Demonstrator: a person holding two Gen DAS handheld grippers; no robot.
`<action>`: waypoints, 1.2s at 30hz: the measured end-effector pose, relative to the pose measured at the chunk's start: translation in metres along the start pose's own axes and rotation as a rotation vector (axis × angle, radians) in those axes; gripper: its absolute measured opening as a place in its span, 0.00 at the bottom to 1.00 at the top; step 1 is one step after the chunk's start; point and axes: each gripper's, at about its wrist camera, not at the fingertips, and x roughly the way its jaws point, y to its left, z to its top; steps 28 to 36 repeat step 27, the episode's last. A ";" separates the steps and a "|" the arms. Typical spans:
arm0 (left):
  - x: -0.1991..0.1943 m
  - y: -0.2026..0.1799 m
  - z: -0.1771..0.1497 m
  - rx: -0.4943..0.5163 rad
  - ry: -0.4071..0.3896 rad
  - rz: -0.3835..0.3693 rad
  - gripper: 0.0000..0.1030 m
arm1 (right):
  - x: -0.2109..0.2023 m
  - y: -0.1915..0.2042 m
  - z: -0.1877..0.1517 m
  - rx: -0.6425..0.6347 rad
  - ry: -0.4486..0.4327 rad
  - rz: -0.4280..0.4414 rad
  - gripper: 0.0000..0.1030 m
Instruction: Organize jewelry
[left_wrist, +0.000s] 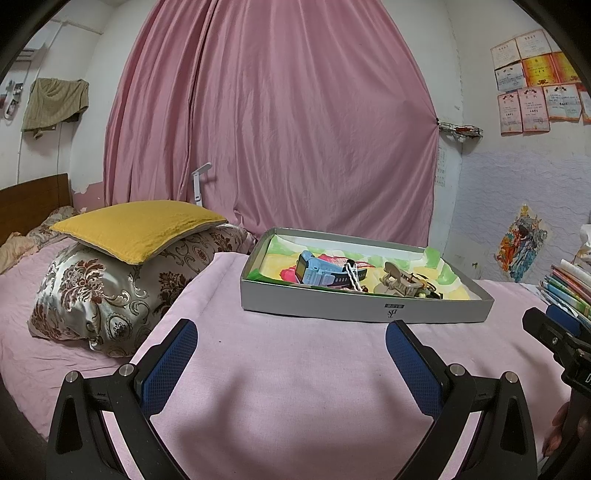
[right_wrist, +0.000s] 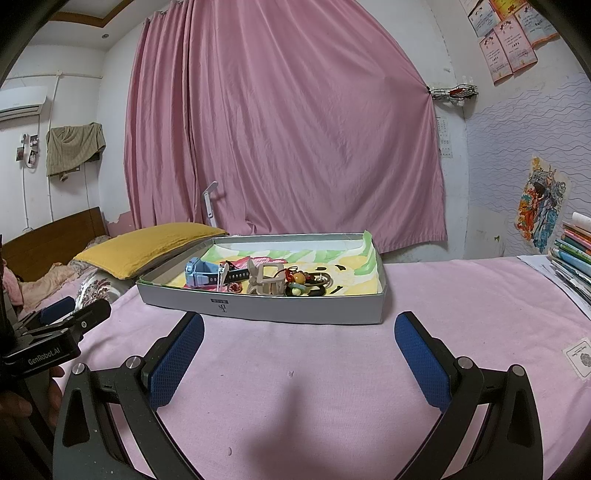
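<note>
1. While the left wrist view is looking across the pink bed (left_wrist: 295, 369), the left gripper (left_wrist: 291, 341) is hovering just short of the grey box (left_wrist: 369, 310), its jaws spread wide and holding nothing. Inside the box, on a painted lining, the jewelry is lying in a loose cluster: a blue watch (left_wrist: 314, 271) toward the box's left, a pale chain (left_wrist: 352, 277) draped beside it, and a beige hair claw (left_wrist: 397, 282) toward the box's right. Right of the box, the right gripper (left_wrist: 554, 332) is showing only at the frame edge.

2. Through the right wrist view, the right gripper (right_wrist: 299, 332) is also hanging just before the box (right_wrist: 295, 312), jaws equally wide apart and empty. Here the blue watch (right_wrist: 201, 277) is sitting at the box's left, the hair claw (right_wrist: 267, 280) mid-box, and a tangle of beaded pieces (right_wrist: 301, 284) just right of the claw. No jewelry is lying on the bed around the box.

3. Judging the step: every piece is sitting in the box with both grippers free, which fits either a gathered pile awaiting sorting or a collection already put away. Any grasp here would call for a narrow, careful pinch, since the pieces are small and touching.
</note>
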 end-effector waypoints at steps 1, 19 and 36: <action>0.000 -0.001 0.000 0.000 0.000 0.000 0.99 | 0.000 0.000 0.000 0.000 0.000 0.000 0.98; 0.003 -0.002 -0.001 0.003 0.008 0.024 0.99 | 0.000 0.000 0.000 0.000 0.002 -0.001 0.98; 0.003 0.002 0.000 -0.014 0.005 0.013 0.99 | -0.002 0.002 -0.002 -0.001 0.005 0.002 0.98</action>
